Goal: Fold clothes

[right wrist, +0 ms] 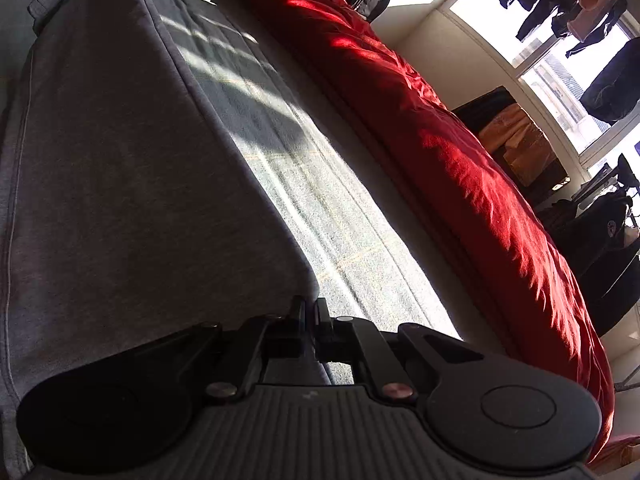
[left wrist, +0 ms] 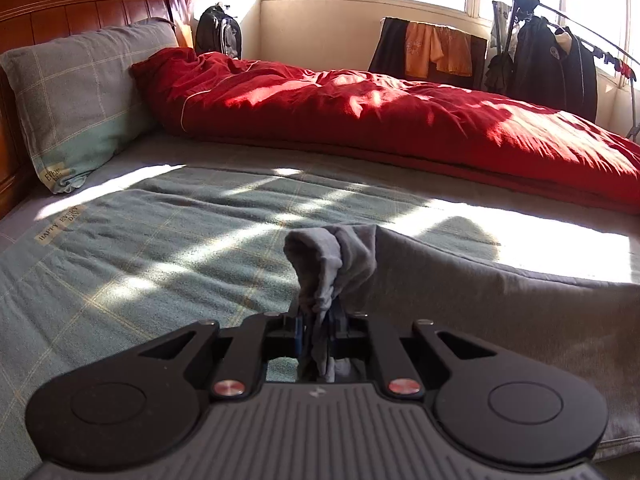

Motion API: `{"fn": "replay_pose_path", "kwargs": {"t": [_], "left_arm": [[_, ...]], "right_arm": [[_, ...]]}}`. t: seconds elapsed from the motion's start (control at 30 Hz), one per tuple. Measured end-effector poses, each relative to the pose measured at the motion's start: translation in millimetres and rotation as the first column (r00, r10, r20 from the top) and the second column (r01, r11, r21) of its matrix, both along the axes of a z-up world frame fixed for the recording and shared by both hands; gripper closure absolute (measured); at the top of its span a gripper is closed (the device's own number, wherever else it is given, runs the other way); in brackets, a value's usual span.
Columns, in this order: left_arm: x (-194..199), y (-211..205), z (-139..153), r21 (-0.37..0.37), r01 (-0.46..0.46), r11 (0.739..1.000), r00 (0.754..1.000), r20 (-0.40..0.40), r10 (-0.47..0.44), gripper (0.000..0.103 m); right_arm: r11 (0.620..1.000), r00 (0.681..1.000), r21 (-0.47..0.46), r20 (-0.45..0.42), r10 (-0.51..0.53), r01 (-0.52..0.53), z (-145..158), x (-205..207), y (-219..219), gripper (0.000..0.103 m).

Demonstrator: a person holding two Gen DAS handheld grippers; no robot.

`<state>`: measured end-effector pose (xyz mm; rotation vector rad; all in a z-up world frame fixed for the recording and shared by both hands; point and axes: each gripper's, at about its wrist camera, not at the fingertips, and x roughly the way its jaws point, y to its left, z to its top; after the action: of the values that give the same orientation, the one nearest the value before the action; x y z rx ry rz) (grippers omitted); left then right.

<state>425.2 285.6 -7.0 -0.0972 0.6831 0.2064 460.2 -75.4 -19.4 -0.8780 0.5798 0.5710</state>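
The left gripper (left wrist: pixel 318 312) had its jaws pressed together on a bunched corner of the grey garment (left wrist: pixel 480 304), and the pinched cloth stood up in a small crumpled tuft just beyond the fingertips, with a little more of it trailing back between the jaws toward the camera. From that corner the garment's top edge ran away to the right, raised off the bed (left wrist: pixel 140 248), while the rest of the cloth sloped down over the near edge of the mattress. In the right wrist view the right gripper (right wrist: pixel 310 312) was likewise pinched shut on the garment (right wrist: pixel 120 160), gripping it at the opposite corner, so that the cloth spread from the fingertips up and to the left as one taut, smooth sheet (a seam ran along its left side). Beyond the lifted edge lay the green checked bedsheet, striped with sunlight, and past that a red duvet (left wrist: pixel 360 116) heaped along the far edge of the bed. A checked pillow (left wrist: pixel 80 92) leaned against the wooden headboard (left wrist: pixel 80 8) at the bed's far left corner.
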Motion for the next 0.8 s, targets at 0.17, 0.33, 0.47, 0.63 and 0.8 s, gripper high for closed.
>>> {"fn": "replay_pose_path", "kwargs": {"t": [0.17,0.33,0.47,0.63,0.8], "left_arm": [[54.0,4.4,-1.9,0.028,-0.026,0.999,0.999,-0.024,0.027,0.094],[100.6,-10.3,-17.6,0.091,-0.008,0.996,0.997,-0.074,0.015,0.094],[123.8,-23.7,-45.7,0.128,0.007,0.992,0.991,-0.137,0.01,0.087],[127.0,-17.2,-55.8,0.122,-0.025,0.992,0.991,-0.126,0.04,0.079],[118.2,2.4,-38.6,0.047,-0.077,0.996,0.994,-0.068,0.081,0.06]], "right_arm": [[0.998,0.999,0.022,-0.005,-0.052,0.052,-11.5,30.4,2.4,0.099],[0.994,0.995,0.037,-0.013,-0.1,0.1,-25.7,55.3,3.6,0.099],[0.992,0.992,0.015,-0.036,-0.123,0.124,-48.5,66.5,3.9,0.098],[0.993,0.993,-0.026,-0.023,-0.113,0.113,-67.1,60.8,9.6,0.092],[0.991,0.991,0.042,-0.034,-0.129,0.131,-51.5,56.2,4.5,0.068]]}}
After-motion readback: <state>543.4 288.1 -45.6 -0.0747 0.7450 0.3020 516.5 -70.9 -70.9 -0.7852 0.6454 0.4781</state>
